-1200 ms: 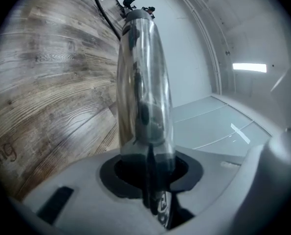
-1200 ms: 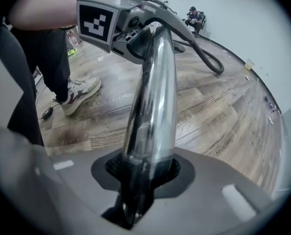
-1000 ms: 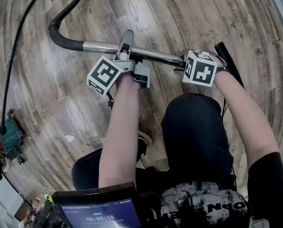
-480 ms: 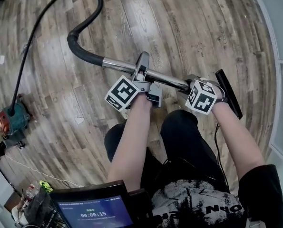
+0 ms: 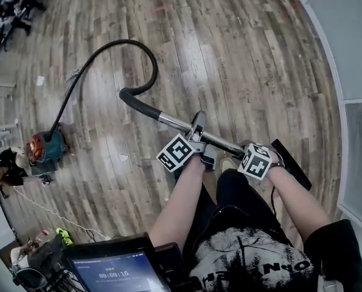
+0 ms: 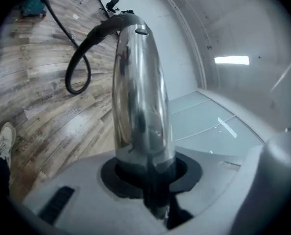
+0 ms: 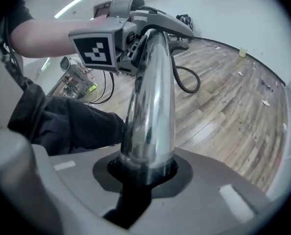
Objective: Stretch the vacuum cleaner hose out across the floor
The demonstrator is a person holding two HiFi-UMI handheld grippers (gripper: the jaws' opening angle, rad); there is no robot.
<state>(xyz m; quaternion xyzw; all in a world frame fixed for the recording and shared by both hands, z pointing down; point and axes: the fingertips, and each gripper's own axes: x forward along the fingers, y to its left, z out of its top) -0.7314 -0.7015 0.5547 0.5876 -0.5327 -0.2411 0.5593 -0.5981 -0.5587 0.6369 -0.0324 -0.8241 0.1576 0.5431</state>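
While the vacuum cleaner body [image 5: 45,146] sits on the wooden floor [image 5: 229,53] well to the left of the metal tube [image 5: 174,123], its black hose [image 5: 95,56] arcs away from it, curls into a loop and joins the tube's left end. At about the tube's middle, the left gripper [image 5: 197,132] pinches the chrome firmly. Nearer the tube's right end, the right gripper [image 5: 246,148] grips it too; its jaws have just been closing, with the tube between them. The floor nozzle [image 5: 293,163] sits at the tube's right end.
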